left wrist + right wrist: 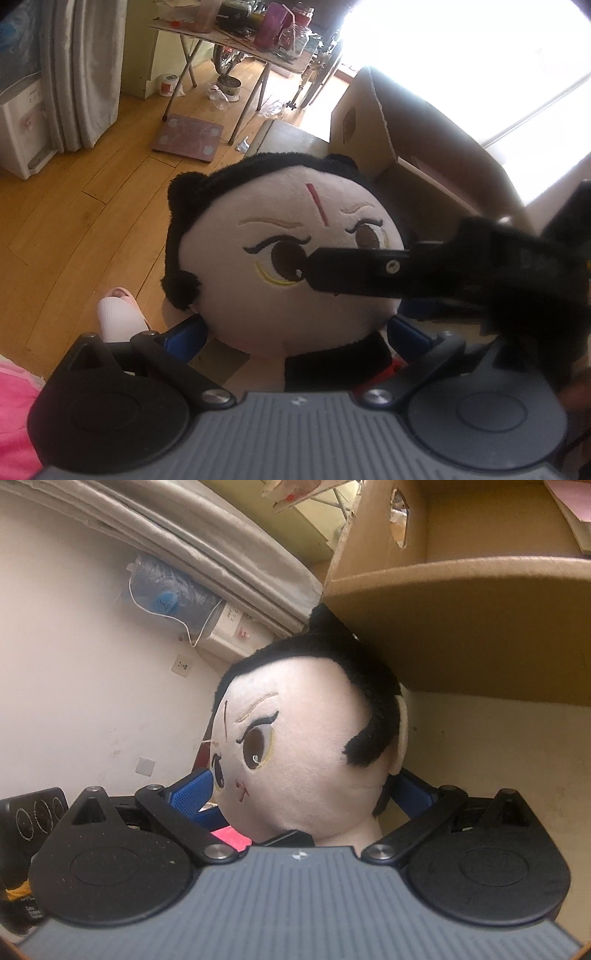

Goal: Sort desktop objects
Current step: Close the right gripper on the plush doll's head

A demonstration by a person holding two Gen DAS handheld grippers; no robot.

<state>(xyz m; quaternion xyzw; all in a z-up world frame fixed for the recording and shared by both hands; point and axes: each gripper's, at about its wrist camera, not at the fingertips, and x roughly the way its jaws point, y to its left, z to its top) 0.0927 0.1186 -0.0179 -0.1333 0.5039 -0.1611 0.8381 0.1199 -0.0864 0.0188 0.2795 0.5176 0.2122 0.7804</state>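
Observation:
A plush doll (280, 266) with black hair, a pale face and a red forehead mark hangs above the wooden floor. My left gripper (295, 328) has its blue pads pressed against both sides of the doll's lower head, so it is shut on it. One black finger (354, 271) of the right gripper crosses the doll's face from the right. In the right wrist view the plush doll (306, 746) is seen from the side, and my right gripper (301, 790) is shut on its head, one pad at the cheek and one behind the ear. An open cardboard box (461, 627) stands just behind the doll.
The cardboard box (406, 122) sits to the right of the doll. On the floor are a scale (188, 136) and a person's foot in a pink slipper (118, 314). A folding table (258, 40) with jars stands behind. A black device (33, 816) is at the left edge.

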